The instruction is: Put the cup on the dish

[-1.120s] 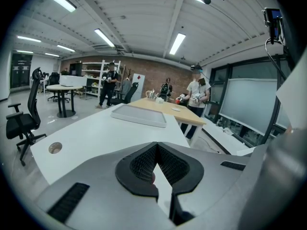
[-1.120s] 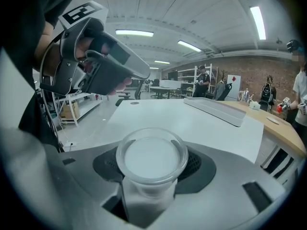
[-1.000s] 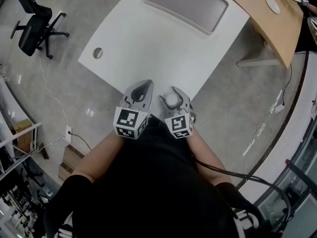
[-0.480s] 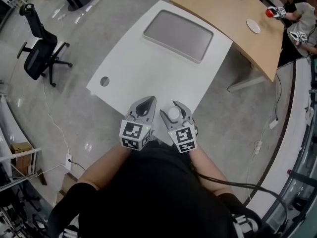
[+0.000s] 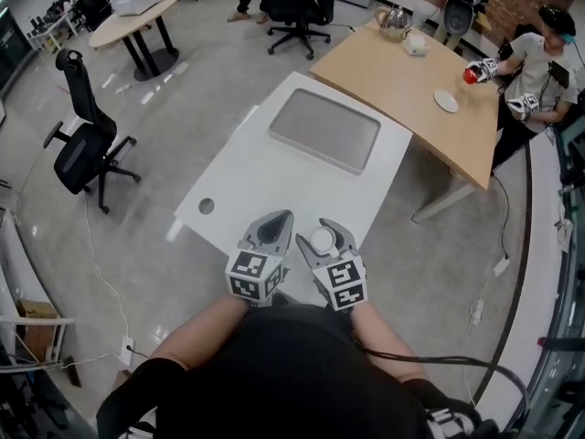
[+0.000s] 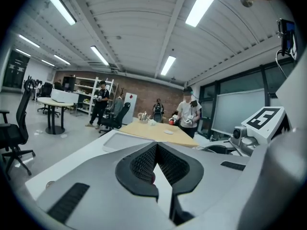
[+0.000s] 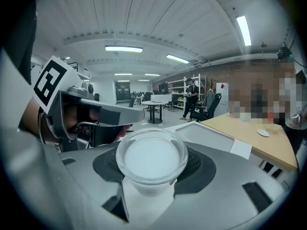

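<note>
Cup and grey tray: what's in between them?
Just bare white table, in the head view, between the cup in the right gripper and the grey tray.

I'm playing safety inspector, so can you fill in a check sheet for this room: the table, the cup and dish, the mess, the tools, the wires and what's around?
Surface: white table, bare except a grey tray lying flat at its far end.
Job's things: cup held in the right tool; dish lies on the wooden table beyond, far from the cup.
Clutter: kettle on the wooden table.
Tools: left tool shut, nothing in it; right tool shut on the cup.
Cables: black cable on the floor at the person's right.
Surroundings: office chair to the left; another person by the wooden table.
</note>
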`<state>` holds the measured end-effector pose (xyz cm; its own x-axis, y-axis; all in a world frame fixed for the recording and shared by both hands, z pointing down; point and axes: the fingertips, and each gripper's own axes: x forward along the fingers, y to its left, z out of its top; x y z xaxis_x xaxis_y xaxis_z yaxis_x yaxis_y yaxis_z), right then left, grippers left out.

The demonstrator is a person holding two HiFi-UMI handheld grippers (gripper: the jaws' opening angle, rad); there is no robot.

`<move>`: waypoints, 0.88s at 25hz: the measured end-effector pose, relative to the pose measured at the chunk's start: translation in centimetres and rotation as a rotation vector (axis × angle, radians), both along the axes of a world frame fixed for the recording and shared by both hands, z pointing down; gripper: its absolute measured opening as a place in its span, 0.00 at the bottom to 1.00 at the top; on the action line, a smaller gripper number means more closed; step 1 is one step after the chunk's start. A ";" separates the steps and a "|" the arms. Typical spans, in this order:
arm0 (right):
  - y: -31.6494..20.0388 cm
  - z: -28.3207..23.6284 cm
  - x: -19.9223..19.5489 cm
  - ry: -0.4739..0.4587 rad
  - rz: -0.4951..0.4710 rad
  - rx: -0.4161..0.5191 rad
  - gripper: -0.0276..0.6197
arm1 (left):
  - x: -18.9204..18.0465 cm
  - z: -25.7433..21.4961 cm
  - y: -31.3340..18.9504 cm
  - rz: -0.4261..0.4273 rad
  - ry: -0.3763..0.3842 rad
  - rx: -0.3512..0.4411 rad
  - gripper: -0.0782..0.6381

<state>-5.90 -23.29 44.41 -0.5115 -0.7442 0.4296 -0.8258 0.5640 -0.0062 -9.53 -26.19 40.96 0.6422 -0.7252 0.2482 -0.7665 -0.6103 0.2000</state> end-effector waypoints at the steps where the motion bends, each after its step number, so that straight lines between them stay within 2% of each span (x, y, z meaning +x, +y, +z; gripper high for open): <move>1: -0.1 -0.6 0.0 -0.001 0.005 -0.002 0.42 | 0.0 -0.5 0.0 0.003 0.001 0.005 0.12; 22: 0.7 -9.6 -1.0 -0.011 0.025 0.122 0.42 | -0.9 -7.6 0.8 0.054 0.029 0.119 0.12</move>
